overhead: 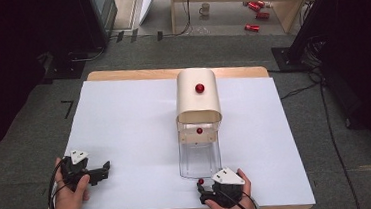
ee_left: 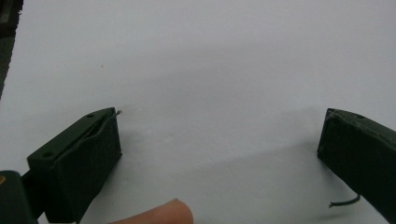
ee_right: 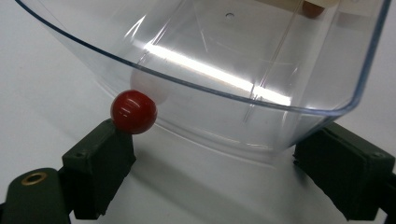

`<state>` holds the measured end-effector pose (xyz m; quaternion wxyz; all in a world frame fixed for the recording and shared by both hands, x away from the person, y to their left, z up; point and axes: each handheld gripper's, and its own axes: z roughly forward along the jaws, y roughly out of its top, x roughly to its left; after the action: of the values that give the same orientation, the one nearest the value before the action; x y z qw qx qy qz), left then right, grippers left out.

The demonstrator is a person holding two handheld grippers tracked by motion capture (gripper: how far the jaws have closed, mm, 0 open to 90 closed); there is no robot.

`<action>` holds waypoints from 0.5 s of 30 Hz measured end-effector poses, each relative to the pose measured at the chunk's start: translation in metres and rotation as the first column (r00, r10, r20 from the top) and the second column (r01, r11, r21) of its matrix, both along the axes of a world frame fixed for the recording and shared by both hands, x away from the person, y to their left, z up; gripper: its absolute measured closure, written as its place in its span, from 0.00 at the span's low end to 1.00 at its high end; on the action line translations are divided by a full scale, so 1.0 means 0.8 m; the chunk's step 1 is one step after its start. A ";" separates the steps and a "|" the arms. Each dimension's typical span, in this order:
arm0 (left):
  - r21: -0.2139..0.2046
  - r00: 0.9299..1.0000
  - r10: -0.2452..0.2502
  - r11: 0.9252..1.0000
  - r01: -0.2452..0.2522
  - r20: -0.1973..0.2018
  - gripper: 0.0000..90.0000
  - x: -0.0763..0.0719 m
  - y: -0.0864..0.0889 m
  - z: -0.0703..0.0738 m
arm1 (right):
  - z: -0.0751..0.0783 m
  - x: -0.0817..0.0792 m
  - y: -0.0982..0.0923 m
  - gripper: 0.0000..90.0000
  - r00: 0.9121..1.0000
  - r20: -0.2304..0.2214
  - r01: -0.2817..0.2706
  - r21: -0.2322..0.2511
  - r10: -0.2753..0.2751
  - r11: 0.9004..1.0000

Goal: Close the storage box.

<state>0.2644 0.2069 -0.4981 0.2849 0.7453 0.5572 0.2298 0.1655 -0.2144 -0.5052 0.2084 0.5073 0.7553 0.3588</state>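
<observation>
Reaching for the clear drawer (ee_right: 243,70) pulled out of the cream box (overhead: 198,98) mid-bench, the right tongs (ee_right: 212,175) stand released beside its red knob (ee_right: 133,111), needing centring before clenching; left tongs (ee_left: 219,154) rest released.

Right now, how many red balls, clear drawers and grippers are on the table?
Red balls: 3
Clear drawer: 1
Grippers, the left gripper and the right gripper: 2
Total: 6
</observation>
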 end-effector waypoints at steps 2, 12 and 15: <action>0.000 1.000 0.000 1.000 0.000 0.000 0.00 0.000 0.000 0.000 | 0.000 0.000 0.000 0.14 1.000 -0.001 0.004 0.005 -0.004 1.000; 0.000 1.000 0.000 1.000 0.000 0.000 0.00 0.000 0.000 0.000 | 0.010 0.006 -0.005 0.15 1.000 0.019 0.020 0.069 -0.022 0.997; 0.000 1.000 0.000 1.000 0.000 0.000 0.00 0.000 0.000 0.000 | 0.012 0.009 -0.005 0.15 1.000 0.023 0.020 0.067 -0.022 0.998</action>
<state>0.2643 0.2069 -0.4981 0.2849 0.7453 0.5572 0.2298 0.1725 -0.2185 -0.4954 0.2039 0.5175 0.7351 0.3876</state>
